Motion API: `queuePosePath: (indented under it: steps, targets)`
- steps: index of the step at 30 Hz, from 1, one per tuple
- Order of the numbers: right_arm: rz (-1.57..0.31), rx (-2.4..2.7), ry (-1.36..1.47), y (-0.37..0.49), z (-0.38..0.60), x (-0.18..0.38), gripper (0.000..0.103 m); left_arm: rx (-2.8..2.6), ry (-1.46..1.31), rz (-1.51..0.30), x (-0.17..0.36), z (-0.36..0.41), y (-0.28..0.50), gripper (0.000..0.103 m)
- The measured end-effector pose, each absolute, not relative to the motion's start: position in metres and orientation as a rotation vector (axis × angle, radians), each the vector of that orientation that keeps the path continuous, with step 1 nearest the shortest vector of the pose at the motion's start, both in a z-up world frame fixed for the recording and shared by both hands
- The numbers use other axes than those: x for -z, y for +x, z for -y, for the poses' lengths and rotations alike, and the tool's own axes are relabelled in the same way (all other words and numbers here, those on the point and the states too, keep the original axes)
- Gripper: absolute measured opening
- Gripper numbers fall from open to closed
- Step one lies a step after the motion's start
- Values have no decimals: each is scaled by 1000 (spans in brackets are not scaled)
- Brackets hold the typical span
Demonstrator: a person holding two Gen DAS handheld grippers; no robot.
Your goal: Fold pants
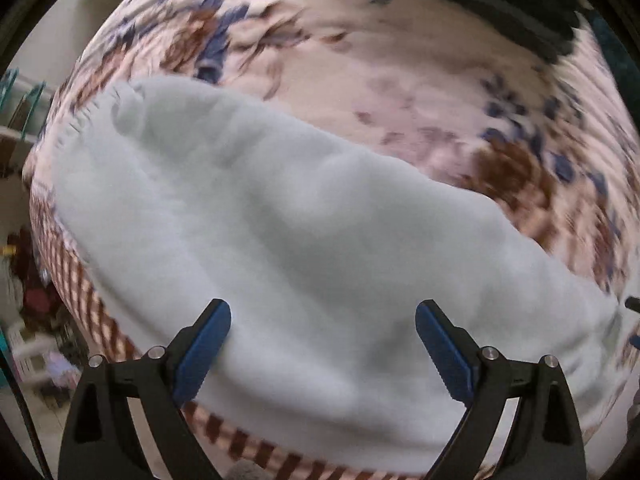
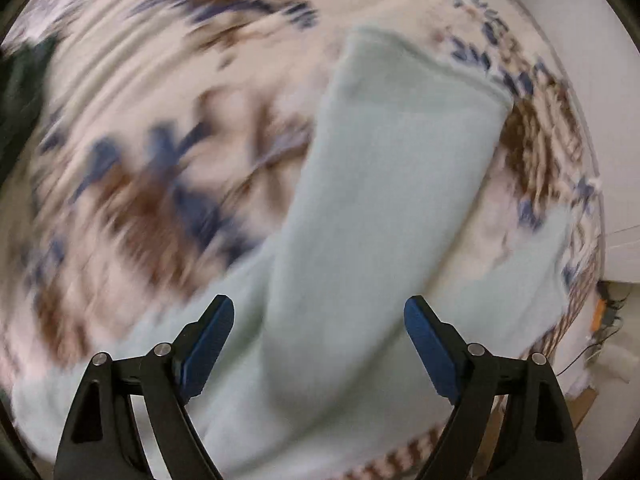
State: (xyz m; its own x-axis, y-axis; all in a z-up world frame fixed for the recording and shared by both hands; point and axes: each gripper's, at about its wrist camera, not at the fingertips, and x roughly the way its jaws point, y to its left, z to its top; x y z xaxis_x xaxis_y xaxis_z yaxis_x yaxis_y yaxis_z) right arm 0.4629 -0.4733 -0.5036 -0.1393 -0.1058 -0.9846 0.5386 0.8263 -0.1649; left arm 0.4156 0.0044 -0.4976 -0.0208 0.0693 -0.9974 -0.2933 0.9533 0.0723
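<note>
Pants, pale mint, lie spread on the floral bedspread ahead of both tongs, 1 leg stretching away from the right tongs. Left tongs and right tongs gape wide, gripping nothing.

A bed cover with blue and brown flowers fills both views. A dark cloth lies at its far edge. A white wall stands beside; cluttered floor, perhaps with toys, is blurred.

A home bedroom: a floral bedspread covers the bed, with household clutter on the floor beside.
</note>
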Motion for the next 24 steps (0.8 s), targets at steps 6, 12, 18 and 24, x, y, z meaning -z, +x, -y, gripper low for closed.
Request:
queuePosePath:
  steps: [6,12,18,24]
  targets:
    - [-1652,607,299,499,486,552,41,-311,-187,-1536,514,6,413,94]
    - [-1302,643,649,405,526,466,9,-184,-252,-1483,488,29,385,94]
    - [-1169,797,951,250,569,450,9,-58,-227,-1491,477,70,357,94]
    - [-1223,764,1198,200,584,543,32,-79,-255,-1505,483,77,348,94]
